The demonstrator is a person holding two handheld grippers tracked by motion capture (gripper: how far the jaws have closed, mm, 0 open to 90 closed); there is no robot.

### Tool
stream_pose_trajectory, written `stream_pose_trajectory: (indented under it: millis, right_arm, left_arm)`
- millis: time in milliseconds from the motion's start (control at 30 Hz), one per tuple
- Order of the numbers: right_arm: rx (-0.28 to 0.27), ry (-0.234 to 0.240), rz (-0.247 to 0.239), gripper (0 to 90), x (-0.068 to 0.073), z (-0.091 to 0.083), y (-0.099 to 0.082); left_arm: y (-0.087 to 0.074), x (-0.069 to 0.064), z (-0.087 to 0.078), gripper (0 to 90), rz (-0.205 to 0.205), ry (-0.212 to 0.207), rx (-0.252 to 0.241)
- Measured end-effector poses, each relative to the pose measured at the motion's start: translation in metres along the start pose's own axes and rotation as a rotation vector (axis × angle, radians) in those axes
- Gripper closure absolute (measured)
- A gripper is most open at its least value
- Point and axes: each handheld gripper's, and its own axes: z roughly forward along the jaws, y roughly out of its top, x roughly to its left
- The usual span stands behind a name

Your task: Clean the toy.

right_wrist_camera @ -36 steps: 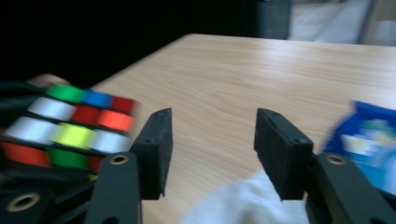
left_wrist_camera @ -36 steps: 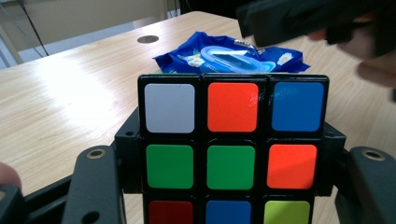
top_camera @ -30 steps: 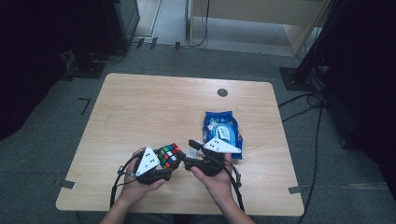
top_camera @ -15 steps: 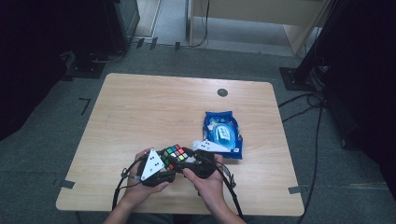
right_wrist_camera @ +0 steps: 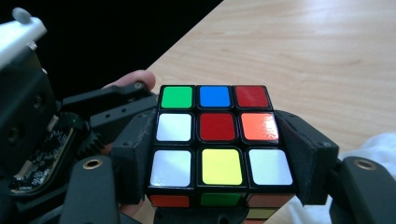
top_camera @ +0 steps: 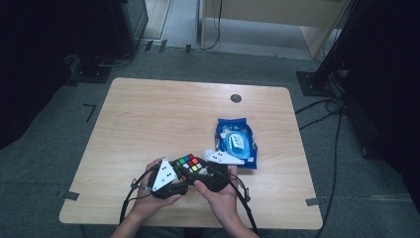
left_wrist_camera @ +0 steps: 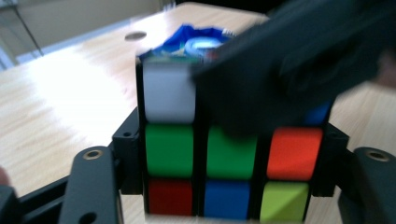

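- Turning a layer of the puzzle cube [top_camera: 189, 165], held above the table's [top_camera: 148, 119] near edge between both tools.
- Left gripper [top_camera: 174, 179]: jaws, just easing wider, flank the lower layers.
- Right gripper [top_camera: 200, 173]: clamped on the cube's sides; keep faces aligned before twisting.

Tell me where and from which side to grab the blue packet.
Probably from above, pinching the blue packet across its long edges at mid-length: it lies flat on the table, longer than wide, bare wood either side.
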Motion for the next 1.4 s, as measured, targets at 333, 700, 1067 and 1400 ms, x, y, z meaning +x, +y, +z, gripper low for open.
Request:
stream_pose_trajectory:
  millis: [333, 700, 1067, 1400]
  right_arm:
    - [-0.033, -0.086, -0.16, 34.6, 0.009, -0.007, 0.004]
    - [-0.021, -0.087, -0.179, 34.5, 0.01, -0.004, 0.004]
    - [-0.015, -0.087, -0.179, 34.5, 0.01, -0.004, 0.004]
    - [0.001, -0.086, -0.179, 34.5, 0.01, -0.001, 0.002]
  left_arm:
    - [0.001, -0.002, 0.001, 29.0, 0.005, 0.019, 0.007]
    - [0.001, -0.004, 0.001, 32.6, 0.023, 0.033, -0.002]
    - [0.003, -0.005, 0.002, 32.4, 0.014, 0.033, -0.012]
    - [0.004, -0.004, 0.001, 32.9, 0.007, 0.026, -0.017]
